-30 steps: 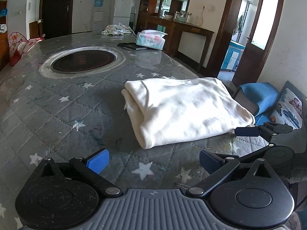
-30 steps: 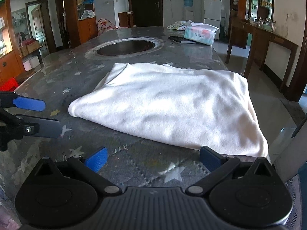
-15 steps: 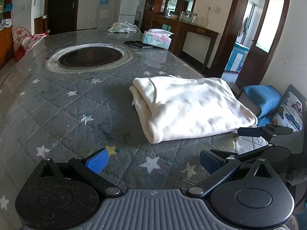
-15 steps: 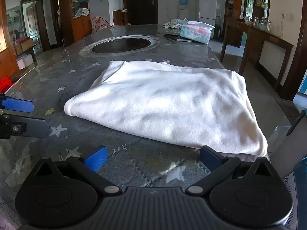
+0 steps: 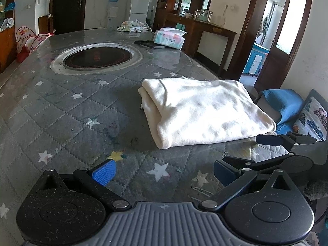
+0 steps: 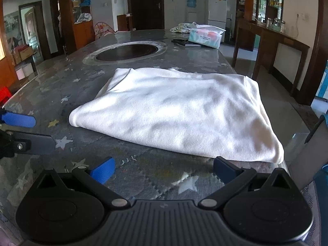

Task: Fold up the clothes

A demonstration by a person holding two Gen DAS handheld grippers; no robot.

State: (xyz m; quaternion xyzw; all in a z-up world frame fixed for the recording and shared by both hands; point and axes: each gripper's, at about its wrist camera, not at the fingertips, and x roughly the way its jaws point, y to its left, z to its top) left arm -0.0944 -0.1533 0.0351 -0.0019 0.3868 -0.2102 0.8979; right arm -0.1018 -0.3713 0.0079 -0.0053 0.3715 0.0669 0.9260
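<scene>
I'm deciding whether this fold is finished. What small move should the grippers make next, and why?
Probably ease both grippers back and leave it. The white garment lies folded into a compact stack on the star-patterned table cover. The left gripper and right gripper are both open, empty and short of the cloth. At most, the bulging left fold might want a light press.

A folded white cloth [image 5: 205,110] lies on the grey star-patterned table cover [image 5: 82,123], ahead of the left gripper [image 5: 164,173], whose jaws stand wide apart and empty. The right gripper [image 5: 274,143] (also spread apart) sits near the cloth's right corner.
</scene>
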